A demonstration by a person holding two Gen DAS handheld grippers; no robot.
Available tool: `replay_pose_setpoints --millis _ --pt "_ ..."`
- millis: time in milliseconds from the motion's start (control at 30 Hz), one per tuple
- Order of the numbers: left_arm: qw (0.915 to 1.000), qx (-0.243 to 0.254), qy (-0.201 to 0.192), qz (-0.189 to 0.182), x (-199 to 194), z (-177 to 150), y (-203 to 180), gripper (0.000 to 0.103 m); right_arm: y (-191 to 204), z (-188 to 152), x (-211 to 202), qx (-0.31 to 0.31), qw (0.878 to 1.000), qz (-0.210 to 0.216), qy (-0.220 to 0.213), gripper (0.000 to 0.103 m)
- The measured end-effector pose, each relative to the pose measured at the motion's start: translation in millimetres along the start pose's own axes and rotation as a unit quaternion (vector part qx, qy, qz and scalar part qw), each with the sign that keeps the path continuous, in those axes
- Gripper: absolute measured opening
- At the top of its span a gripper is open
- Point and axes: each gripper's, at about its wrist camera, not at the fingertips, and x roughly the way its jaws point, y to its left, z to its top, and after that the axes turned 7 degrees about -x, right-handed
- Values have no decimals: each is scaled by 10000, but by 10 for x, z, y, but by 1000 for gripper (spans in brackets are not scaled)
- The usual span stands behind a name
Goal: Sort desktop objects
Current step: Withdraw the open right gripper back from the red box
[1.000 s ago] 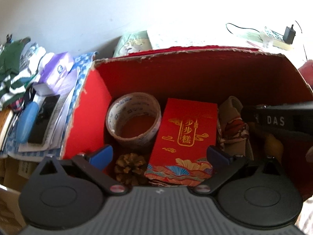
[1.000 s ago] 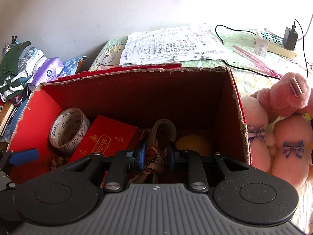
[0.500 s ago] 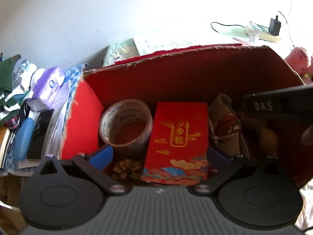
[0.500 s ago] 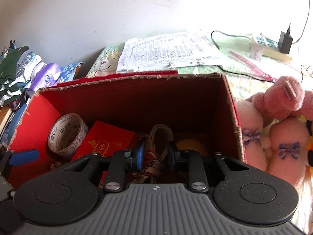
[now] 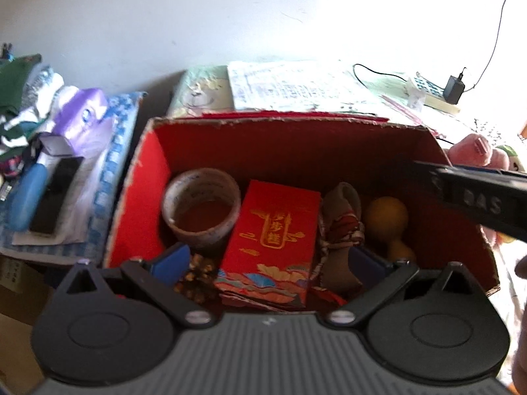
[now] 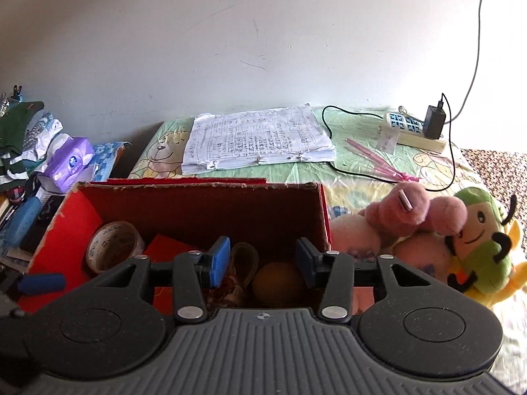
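Inside the red box (image 5: 145, 191) lie a tape roll (image 5: 201, 209), red packet (image 5: 275, 237), cloth pouch (image 5: 339, 230) and yellow gourd (image 5: 387, 217), so most sorting looks done. Both the left tool (image 5: 268, 260) and right tool (image 6: 262, 258) gape wide and empty above it; the plush toys (image 6: 418, 217) on the table, right of the box, perhaps remain.

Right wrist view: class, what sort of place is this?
Probably a bedroom or home room: a cartoon-print sheet under stapled papers, plush toys, folded clothes by the wall.
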Motion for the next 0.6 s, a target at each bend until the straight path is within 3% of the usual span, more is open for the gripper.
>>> replay_pose_setpoints --millis 200,300,600 --pt "9996 -197 70 -182 -104 -25 55 102 43 -93 -167 23 10000 -6 35 47" --pt "9998 -150 86 -87 -144 -62 23 102 76 -142 -254 -7 10000 24 27 47" --pt "9969 -130 -611 484 -403 -186 30 102 133 -204 -386 53 9997 151 -166 47"
